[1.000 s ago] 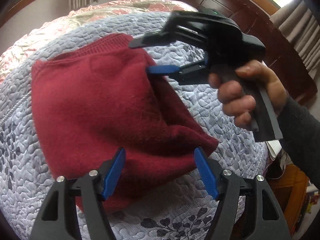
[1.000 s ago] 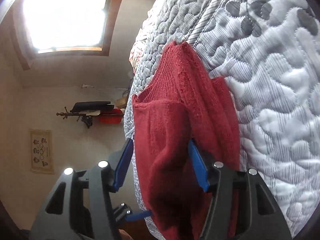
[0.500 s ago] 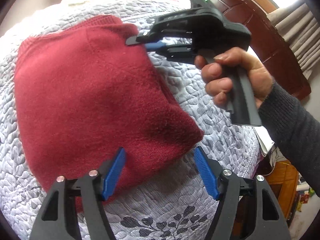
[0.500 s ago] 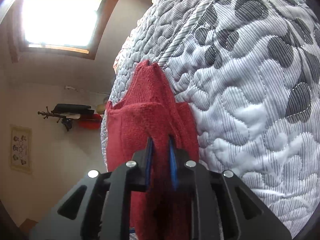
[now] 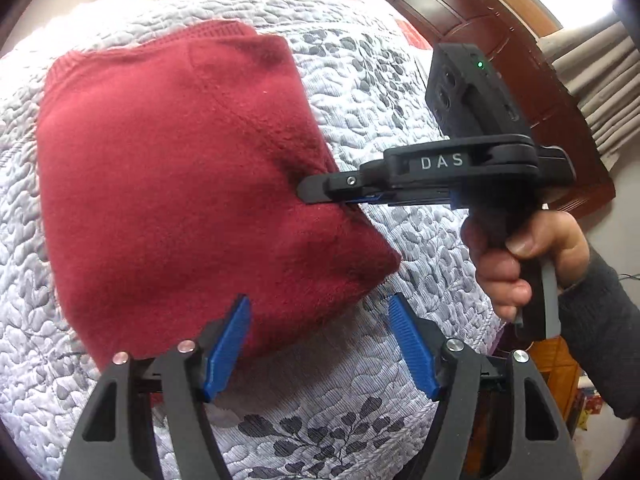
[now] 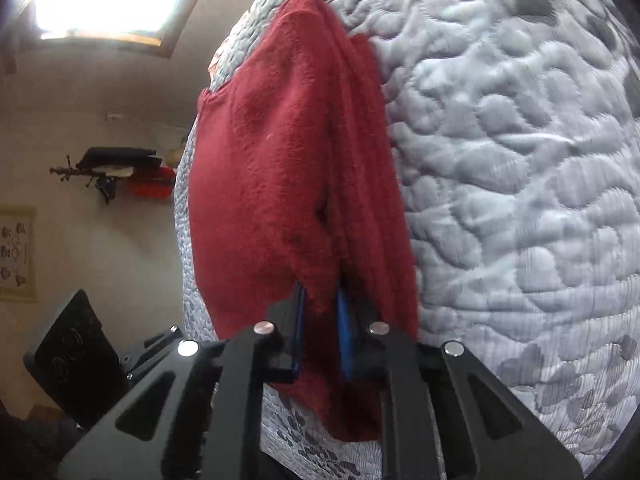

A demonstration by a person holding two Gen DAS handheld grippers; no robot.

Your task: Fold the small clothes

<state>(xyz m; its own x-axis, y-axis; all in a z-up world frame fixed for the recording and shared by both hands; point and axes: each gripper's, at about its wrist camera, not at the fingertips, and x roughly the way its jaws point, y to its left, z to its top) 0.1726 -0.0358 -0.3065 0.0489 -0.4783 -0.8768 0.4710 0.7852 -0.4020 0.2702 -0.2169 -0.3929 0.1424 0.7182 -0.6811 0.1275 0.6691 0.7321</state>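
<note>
Blue-padded left tongs stand wide apart at the near edge of a red knitted sweater, which lies folded flat on a grey quilted bed cover. Beyond them, right tongs, gripped by a hand in a dark sleeve, are pinched narrow on the sweater's right-hand fold. A dark wooden headboard stands farthest back.

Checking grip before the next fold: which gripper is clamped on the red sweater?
The right gripper: its blue pads pinch the red sweater's edge. The left gripper is open, holding nothing.
</note>
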